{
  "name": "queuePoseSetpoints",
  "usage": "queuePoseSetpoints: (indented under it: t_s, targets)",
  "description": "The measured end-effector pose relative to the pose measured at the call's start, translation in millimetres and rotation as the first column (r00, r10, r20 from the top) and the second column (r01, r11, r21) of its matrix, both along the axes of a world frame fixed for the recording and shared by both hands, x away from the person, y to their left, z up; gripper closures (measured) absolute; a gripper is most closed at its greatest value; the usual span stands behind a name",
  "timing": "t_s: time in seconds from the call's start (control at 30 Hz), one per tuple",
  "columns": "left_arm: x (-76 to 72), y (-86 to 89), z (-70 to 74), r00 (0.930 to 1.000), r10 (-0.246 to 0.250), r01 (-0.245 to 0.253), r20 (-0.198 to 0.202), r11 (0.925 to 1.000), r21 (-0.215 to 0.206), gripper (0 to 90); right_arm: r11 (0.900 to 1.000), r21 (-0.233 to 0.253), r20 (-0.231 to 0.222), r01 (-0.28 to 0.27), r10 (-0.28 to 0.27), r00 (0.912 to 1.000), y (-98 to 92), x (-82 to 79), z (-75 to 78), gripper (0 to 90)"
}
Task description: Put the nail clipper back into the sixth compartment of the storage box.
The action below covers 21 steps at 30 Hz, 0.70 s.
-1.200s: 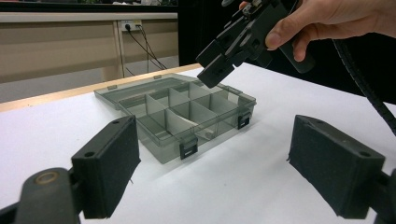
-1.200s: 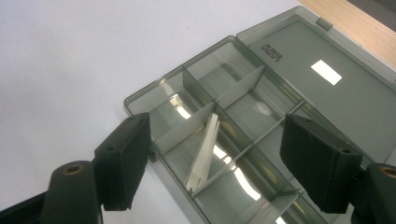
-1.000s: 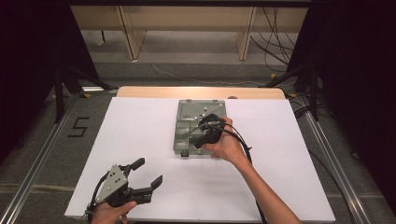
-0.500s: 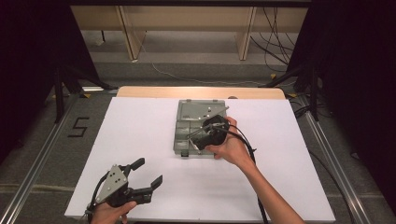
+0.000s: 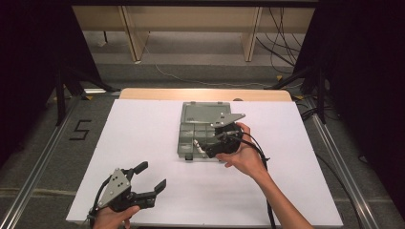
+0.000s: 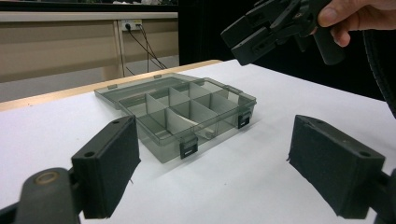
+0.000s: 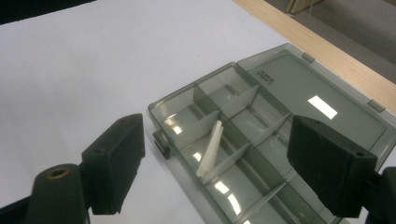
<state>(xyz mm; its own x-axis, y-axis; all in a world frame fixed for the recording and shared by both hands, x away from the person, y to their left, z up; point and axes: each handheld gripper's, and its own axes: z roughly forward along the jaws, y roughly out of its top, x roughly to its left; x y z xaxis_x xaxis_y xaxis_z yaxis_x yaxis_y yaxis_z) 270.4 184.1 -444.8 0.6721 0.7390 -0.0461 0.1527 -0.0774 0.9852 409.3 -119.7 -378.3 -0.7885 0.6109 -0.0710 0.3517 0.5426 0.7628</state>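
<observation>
The organiser box (image 5: 203, 130) lay open in the middle of the white worktop (image 5: 143, 133), a little toward the far side, with its lid (image 7: 322, 98) folded flat behind it. It was of smoky, half-clear plastic, with thin walls that divided it into small square compartments, and two dark latches (image 6: 188, 149) sat on its near wall. In a compartment near the front, a thin pale strip (image 7: 210, 149) leaned tilted against a divider; it looked like a loose divider, stiff and light.

The right tool (image 5: 200, 147) hovered just above the near part of the box, its jaws spread wide and holding nothing. The work in hand seemed to be to take up this strip. To do it well, I think the jaws should come down on both flat faces of the strip, between the walls, and close softly, because the plastic is smooth and may slip or bend. The box is light and could slide on the worktop.

The left tool (image 5: 152, 182) rested at the near left, well apart from the box, also released and empty. Its pads (image 6: 112, 168) were black and slightly rough.
</observation>
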Motion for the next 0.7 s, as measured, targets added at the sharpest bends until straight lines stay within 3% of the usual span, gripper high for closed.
queuePoseSetpoints:
  t_s: [0.43,0.7]
  targets:
    - [-0.7,-0.1,0.3,1.0,0.005,-0.005,-0.006,1.0,0.0,15.9,0.999,0.049,0.033,-0.009,0.007,0.9994,-11.8,-13.4,1.2,20.2]
    - [-0.8,0.2,0.8,1.0,0.001,-0.001,-0.001,1.0,-0.007,15.9,0.994,0.11,0.049,-0.008,0.003,0.9988,-18.7,-24.0,3.3,19.9]
